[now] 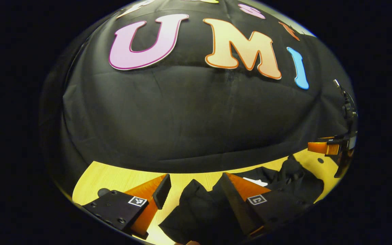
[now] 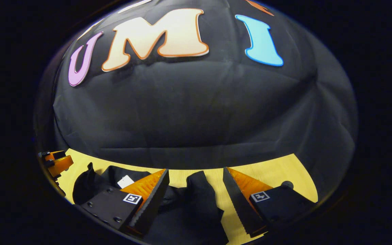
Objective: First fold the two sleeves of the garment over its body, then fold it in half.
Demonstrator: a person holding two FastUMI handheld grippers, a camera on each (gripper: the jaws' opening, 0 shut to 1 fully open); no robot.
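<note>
Your left gripper [image 1: 193,186] hovers with fingers spread wide over the black garment [image 1: 199,211] crumpled on the yellow bench [image 1: 114,177]; your right gripper [image 2: 196,180] likewise gapes, grasping nothing.

Legible text: none.

- Square black-and-white coded markers, one on each finger block of the left hand-held gripper [image 1: 192,195], lower centre of the left gripper view; patterns only, no words.
- Same kind of markers on the right hand-held gripper [image 2: 196,195], lower centre of the right gripper view.
- White tag [image 2: 125,181] on the garment [image 2: 196,204], lower left; too small to read.
</note>
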